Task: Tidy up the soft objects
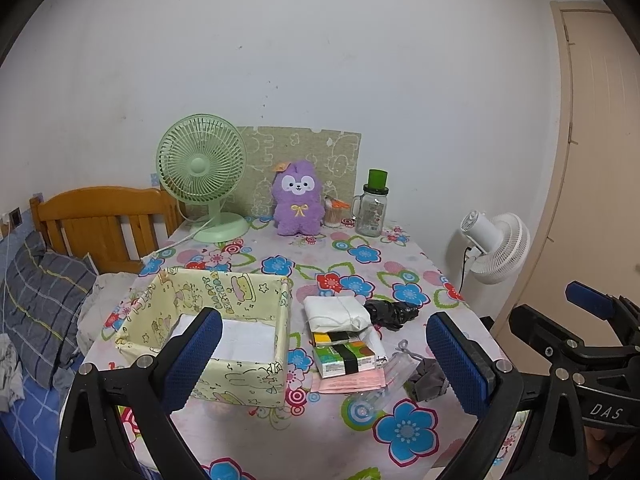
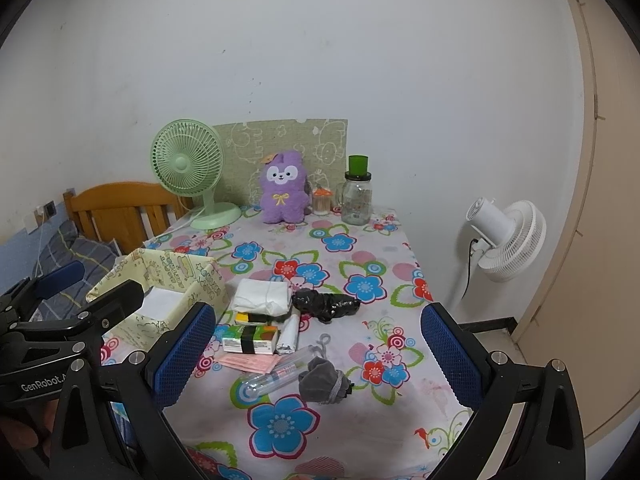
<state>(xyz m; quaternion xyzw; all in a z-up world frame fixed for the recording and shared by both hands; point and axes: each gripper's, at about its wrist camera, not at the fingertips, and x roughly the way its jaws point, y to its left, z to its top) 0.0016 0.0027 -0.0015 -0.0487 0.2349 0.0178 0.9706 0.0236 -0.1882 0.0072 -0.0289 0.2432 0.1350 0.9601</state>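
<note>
Both your tongs are hovering wide apart above the floral table (image 1: 360,256).
Your left gripper (image 1: 324,364) and right gripper (image 2: 316,364) are gripping nothing — the grey cloth (image 2: 324,380), possibly a pouch, is lying beside the yellow box (image 1: 224,332).

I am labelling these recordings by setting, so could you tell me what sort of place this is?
Most likely a bedroom at home. A wooden bed frame with a plaid pillow stands beside the flower-patterned table, which carries a purple plush toy and a green desk fan.
</note>
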